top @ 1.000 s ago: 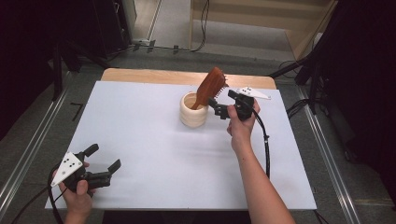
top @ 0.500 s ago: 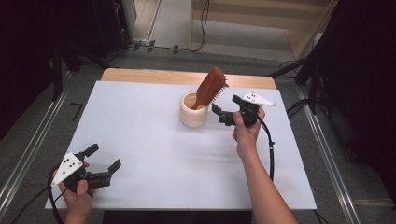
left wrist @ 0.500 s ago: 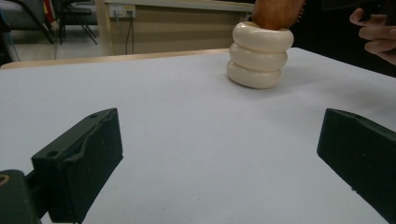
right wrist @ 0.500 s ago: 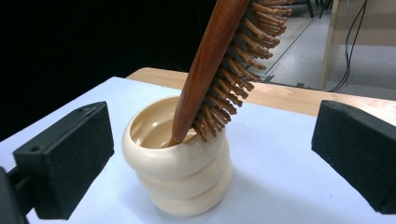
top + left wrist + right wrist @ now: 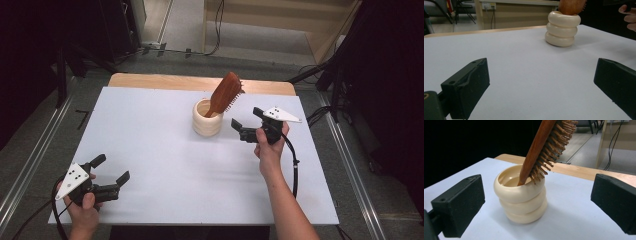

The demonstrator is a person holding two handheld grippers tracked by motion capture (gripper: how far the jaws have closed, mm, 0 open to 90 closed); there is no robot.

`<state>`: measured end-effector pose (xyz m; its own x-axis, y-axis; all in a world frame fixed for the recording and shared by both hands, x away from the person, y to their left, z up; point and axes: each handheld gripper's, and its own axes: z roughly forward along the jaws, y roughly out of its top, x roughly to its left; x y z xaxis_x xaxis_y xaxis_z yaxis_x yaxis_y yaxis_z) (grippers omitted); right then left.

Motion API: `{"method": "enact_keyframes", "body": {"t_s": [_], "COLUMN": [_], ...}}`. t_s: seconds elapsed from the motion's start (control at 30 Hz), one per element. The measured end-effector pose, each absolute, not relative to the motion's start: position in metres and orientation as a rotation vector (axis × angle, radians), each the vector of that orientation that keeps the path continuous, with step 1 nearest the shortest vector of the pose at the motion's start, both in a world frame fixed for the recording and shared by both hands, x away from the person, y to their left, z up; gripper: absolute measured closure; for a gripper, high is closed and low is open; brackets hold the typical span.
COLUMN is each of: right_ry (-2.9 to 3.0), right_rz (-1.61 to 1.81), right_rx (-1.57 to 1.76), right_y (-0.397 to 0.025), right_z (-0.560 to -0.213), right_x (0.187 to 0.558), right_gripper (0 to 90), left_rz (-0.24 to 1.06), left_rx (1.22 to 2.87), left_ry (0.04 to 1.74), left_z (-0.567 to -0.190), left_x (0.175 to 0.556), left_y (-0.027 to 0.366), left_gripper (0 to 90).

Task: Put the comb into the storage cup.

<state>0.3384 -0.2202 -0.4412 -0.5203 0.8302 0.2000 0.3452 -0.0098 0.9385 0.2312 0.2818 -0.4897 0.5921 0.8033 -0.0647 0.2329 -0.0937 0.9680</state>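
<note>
hairbrush (image 5: pixel 226 94): handle-down, leaning in cream cup (image 5: pixel 207 120) | right gripper (image 5: pixel 247 123): just right of cup, jaws wide, empty | left gripper (image 5: pixel 110 174): well apart from cup, jaws wide, empty

left gripper (image 5: pixel 110 173): black jaws, grey three-cornered plate with dark dots, black cable | right gripper (image 5: pixel 245 122): same build | forearms bare

One wooden hairbrush (image 5: pixel 226 96), one cream ringed cup (image 5: pixel 207 119) (three stacked bulges), two grippers, one table (image 5: pixel 150 140).
</note>
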Motion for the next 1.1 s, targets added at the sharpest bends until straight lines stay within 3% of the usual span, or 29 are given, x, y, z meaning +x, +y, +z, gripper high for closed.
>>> {"method": "enact_keyframes", "body": {"t_s": [1.1], "right_ry": [1.818], "right_rz": [1.519], "right_rx": [1.189], "right_y": [-0.270], "right_z": [-0.460], "right_x": [0.286], "right_gripper": [0.0], "left_rz": [0.608], "left_rx": [1.651], "left_ry": [0.865], "left_z": [-0.490], "left_x": [0.231], "left_y": [0.280], "left_gripper": [0.6]}}
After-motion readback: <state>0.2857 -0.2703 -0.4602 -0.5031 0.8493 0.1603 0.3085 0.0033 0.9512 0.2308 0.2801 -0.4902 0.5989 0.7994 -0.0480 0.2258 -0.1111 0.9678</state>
